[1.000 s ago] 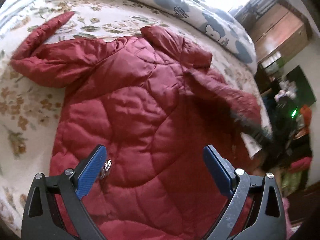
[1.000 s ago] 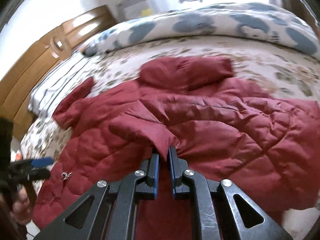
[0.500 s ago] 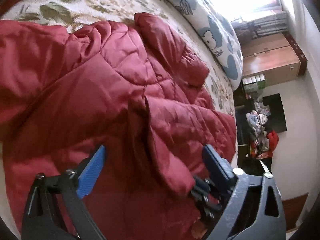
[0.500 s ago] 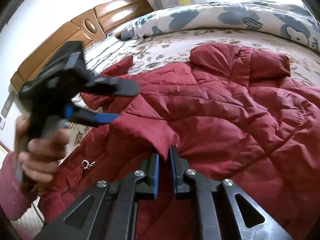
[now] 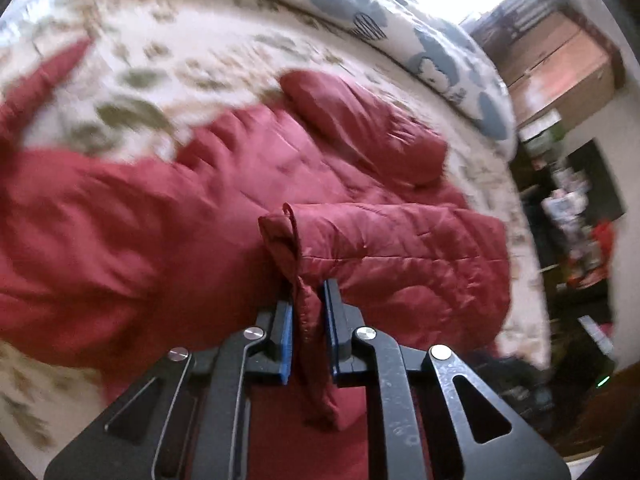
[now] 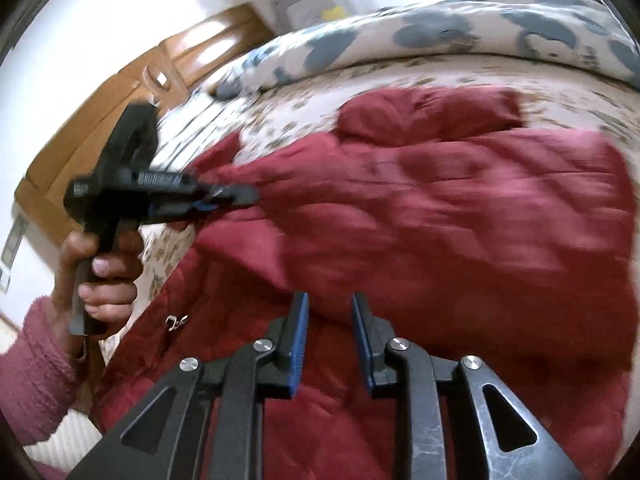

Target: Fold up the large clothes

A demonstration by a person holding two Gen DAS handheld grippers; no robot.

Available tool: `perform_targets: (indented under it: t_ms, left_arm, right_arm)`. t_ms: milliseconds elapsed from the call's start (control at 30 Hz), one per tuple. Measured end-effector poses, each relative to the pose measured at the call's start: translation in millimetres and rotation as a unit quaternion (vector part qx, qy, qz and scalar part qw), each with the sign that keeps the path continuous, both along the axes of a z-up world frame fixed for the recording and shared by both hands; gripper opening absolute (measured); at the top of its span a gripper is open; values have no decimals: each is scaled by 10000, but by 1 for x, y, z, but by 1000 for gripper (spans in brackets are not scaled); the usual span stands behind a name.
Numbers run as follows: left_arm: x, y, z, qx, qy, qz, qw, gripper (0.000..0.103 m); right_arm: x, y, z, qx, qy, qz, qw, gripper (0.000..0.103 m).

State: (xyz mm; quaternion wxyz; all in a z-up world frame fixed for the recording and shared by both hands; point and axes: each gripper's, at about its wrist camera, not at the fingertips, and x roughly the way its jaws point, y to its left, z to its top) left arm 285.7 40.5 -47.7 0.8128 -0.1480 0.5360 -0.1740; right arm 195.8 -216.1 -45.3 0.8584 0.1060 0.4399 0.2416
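1. The dark red quilted puffer jacket (image 5: 208,216) is lying spread across the cream floral bedspread (image 5: 180,52), its body running roughly left to right in front of me, hood end toward the blue-and-white printed duvet (image 5: 400,28) rolled along the far side.
2. One padded sleeve (image 5: 400,240) is lying folded across the jacket's body, its long axis running from my left tool out toward the right edge of the bed.
3. My left gripper (image 5: 308,312) is clamping the cuff (image 5: 304,300) of that sleeve; the fabric is hanging pinched between the blue pads.
4. My right gripper (image 6: 330,320) is parting its jaws just above the jacket's near panel; no cloth is sitting between them in the right wrist view.
5. My left hand (image 6: 100,264) is showing in that view, gripping the tool's handle off to my left, with a pink fleece sleeve (image 6: 36,364) below it.
6. Judgement: the handover is looking done, so the left tool is the nearer one for carrying the cuff inward along the sleeve's axis.
7. Risk, as judged: slick padding may be springing the fold back open.
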Motion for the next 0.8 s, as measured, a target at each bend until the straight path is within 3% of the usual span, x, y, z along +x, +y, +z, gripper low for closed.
perform_targets:
  t_ms: [133, 233, 400, 467, 567, 700, 800]
  left_arm:
    - [1, 10, 2, 426, -188, -7, 9989, 12]
    - [0, 6, 0, 673, -252, -58, 9974, 12]
    - [-8, -1, 10, 1200, -441, 44, 9918, 19]
    - [-15, 2, 20, 1326, -530, 162, 9896, 27]
    - [-32, 9, 45, 981, -916, 247, 9906, 27]
    - [-40, -9, 60, 470, -1095, -152, 9928, 27]
    - [-31, -42, 41, 807, -916, -397, 9917, 30]
  right_arm:
    - [4, -47, 17, -216, -251, -879, 9956, 25]
    - [21, -75, 16, -419, -180, -1445, 9885, 25]
    - [52, -88, -8, -670, 248, -1737, 9822, 25]
    - [59, -88, -25, -771, 522, -1680, 9814, 25]
    - [61, -83, -43, -945, 637, -1603, 9805, 25]
    - [60, -84, -52, -881, 634, -1655, 9802, 26]
    - [60, -85, -54, -883, 649, -1651, 9802, 26]
